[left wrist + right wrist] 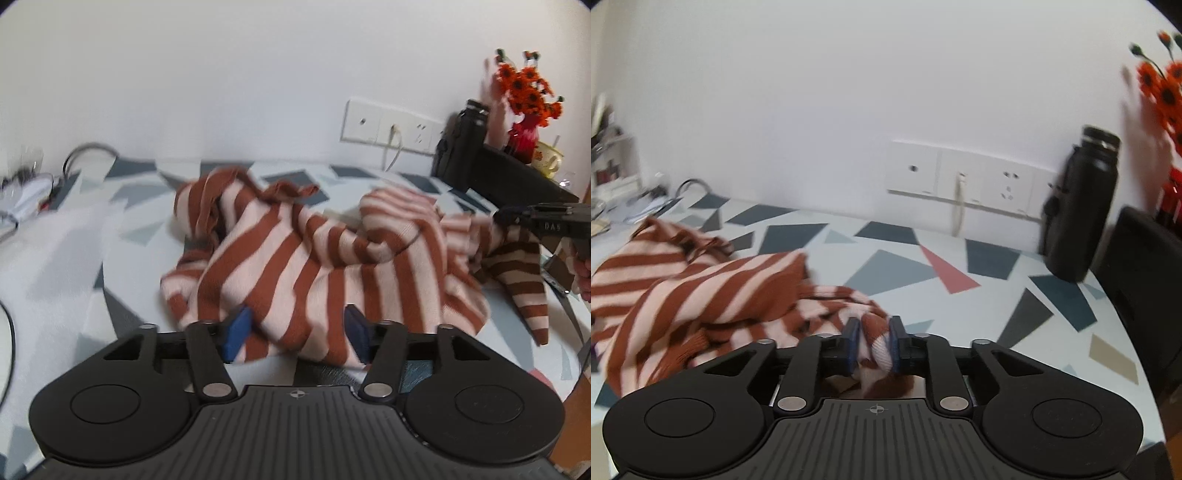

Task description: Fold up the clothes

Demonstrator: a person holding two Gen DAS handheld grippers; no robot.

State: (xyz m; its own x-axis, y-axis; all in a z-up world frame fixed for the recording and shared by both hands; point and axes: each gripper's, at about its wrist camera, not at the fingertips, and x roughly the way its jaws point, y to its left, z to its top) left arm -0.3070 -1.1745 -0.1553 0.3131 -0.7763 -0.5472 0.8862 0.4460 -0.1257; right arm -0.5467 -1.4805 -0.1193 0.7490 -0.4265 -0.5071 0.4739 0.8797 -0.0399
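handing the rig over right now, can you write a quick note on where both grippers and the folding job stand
Left gripper: fingers apart, with a fold of the rust-and-pink striped knit sweater lying between them; whether the pads press it is unclear.
Right gripper: fingers close together, with a bunched edge of the sweater between the pads.
Sweater: a crumpled heap on the white tabletop with grey, blue and pink geometric shapes, one sleeve trailing toward the right gripper.
Nearby: a black insulated bottle against the wall, clear of the cloth.
Done: no tidy fold shows yet.
Left: spread it flat, fold the sleeves in, then fold the body.
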